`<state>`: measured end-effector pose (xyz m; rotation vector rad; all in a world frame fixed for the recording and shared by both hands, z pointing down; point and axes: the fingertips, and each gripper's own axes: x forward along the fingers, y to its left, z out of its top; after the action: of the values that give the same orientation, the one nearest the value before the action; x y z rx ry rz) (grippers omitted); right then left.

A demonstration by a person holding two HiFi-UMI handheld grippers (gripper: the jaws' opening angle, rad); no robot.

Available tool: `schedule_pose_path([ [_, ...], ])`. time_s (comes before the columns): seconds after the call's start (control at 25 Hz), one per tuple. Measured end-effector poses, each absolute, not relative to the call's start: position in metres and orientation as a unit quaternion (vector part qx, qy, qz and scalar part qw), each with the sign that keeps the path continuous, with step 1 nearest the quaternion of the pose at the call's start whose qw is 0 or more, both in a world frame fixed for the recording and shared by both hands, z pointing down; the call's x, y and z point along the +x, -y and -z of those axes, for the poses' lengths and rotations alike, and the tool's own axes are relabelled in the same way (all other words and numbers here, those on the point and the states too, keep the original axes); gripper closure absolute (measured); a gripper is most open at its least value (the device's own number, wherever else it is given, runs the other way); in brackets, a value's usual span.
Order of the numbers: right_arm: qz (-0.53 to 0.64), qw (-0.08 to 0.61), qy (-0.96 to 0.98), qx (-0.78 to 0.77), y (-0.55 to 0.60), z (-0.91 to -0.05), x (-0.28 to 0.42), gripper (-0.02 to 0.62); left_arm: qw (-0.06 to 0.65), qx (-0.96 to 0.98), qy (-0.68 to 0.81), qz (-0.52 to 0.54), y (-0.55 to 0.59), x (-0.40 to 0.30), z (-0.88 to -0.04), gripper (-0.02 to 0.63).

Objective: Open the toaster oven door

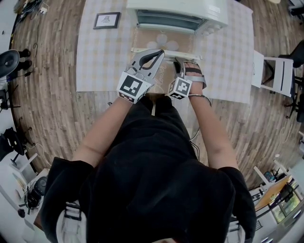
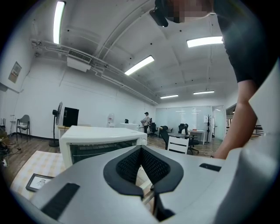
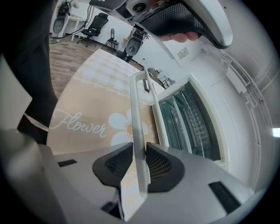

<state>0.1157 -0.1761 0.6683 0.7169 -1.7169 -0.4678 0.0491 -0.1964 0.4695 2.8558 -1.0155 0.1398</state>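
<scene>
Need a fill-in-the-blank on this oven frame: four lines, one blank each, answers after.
1. The right gripper is shut on the door's ____.
2. The left gripper is shut and holds ____.
3. The mat in front of the oven bears the word ____.
4. The oven's door is ____, lying out over the mat.

Missing words: handle; nothing; Flower; open.
</scene>
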Motion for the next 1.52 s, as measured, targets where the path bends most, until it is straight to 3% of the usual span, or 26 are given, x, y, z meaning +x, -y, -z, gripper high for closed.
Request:
schedule_pose_path([
  [0.32,0.202,0.581,0.728,0.301,0.168,-0.687,0.116,0.509,0.059,0.939,0.333,-0.057,0.193,0.046,-0.479,0.594],
  [1.0,0.197,0.580,0.729,0.305,0.154,-0.710,0.113,0.446,0.067,0.939,0.330,-0.069,0.191,0.043,-0.493,0.594],
  [1.52,0.187,0.592,0.729,0.291,0.143,-0.727,0.114,0.439,0.069,0.939,0.329,-0.073,0.187,0.039,-0.496,0.594],
])
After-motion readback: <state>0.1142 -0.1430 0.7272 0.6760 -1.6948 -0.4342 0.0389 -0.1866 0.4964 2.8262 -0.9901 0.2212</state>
